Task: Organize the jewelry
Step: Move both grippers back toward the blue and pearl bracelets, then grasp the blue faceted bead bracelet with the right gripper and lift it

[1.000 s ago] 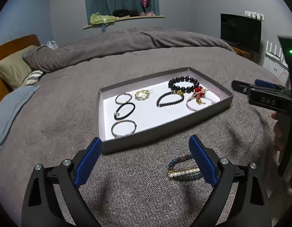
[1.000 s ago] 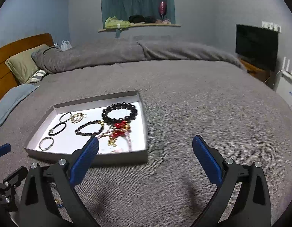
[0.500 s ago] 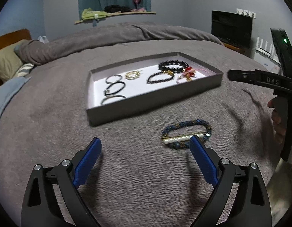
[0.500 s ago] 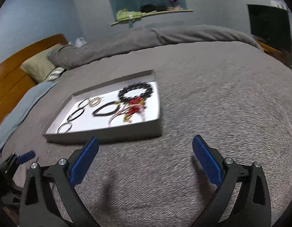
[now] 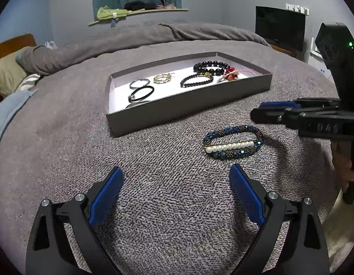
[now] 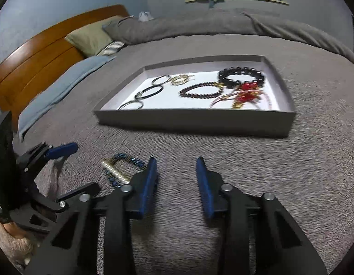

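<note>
A blue beaded bracelet (image 5: 233,141) with a pearl bar (image 5: 230,147) across it lies on the grey blanket in front of a grey tray (image 5: 190,102). The tray holds several bracelets, among them a black bead bracelet (image 5: 209,67) and a red charm one (image 5: 232,74). My left gripper (image 5: 175,191) is open and empty, just short of the bracelet. My right gripper (image 6: 176,178) is partly closed and empty, with the bracelet (image 6: 120,168) just left of its left finger. It also shows in the left wrist view (image 5: 277,112), right of the bracelet.
The tray (image 6: 199,120) sits mid-bed. A wooden headboard (image 6: 39,57), an olive pillow (image 6: 92,36) and a blue sheet (image 6: 62,80) lie to the left. A TV (image 5: 280,26) stands far right. A shelf (image 5: 140,11) hangs on the back wall.
Both grippers have dropped toward the blanket and closed in on the blue bracelet. The right gripper swung left and its jaws narrowed from wide open to partly closed.
</note>
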Action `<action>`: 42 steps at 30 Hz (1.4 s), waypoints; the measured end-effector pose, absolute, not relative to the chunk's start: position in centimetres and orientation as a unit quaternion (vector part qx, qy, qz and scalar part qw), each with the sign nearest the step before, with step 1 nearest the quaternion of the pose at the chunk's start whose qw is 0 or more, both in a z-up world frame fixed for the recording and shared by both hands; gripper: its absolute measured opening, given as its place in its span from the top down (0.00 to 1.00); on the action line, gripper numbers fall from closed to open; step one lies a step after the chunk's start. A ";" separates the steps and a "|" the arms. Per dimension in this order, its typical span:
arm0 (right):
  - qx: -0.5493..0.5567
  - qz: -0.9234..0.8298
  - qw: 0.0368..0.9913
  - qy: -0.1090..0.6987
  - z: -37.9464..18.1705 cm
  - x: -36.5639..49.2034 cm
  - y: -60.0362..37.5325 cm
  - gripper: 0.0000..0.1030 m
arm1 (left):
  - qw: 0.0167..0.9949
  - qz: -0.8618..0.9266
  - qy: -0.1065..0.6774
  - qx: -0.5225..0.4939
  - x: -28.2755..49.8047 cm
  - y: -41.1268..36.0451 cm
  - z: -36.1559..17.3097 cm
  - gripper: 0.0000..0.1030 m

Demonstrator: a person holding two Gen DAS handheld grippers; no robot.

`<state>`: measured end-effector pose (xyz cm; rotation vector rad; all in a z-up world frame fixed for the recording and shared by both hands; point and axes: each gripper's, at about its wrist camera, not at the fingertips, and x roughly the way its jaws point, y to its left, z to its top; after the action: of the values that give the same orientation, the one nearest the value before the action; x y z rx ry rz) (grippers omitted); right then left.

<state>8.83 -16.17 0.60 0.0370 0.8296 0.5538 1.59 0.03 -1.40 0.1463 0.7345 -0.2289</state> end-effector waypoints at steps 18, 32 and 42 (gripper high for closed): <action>0.011 0.295 0.874 0.387 0.9 7.6 -14.7 0.93 | 0.921 -0.118 0.363 0.070 1.7 0.0 -1.7 0.09; 0.075 0.323 0.903 0.273 6.7 5.9 -18.2 0.93 | 0.920 -0.127 0.367 0.055 2.3 -0.4 -1.7 0.09; 0.130 0.338 0.889 0.280 7.2 6.7 -20.6 0.93 | 0.914 -0.147 0.369 0.077 2.7 -3.0 -1.9 0.09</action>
<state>6.73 -20.56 7.19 0.2707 0.5814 0.7024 2.68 -3.04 -1.86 0.1579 0.7608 -0.3034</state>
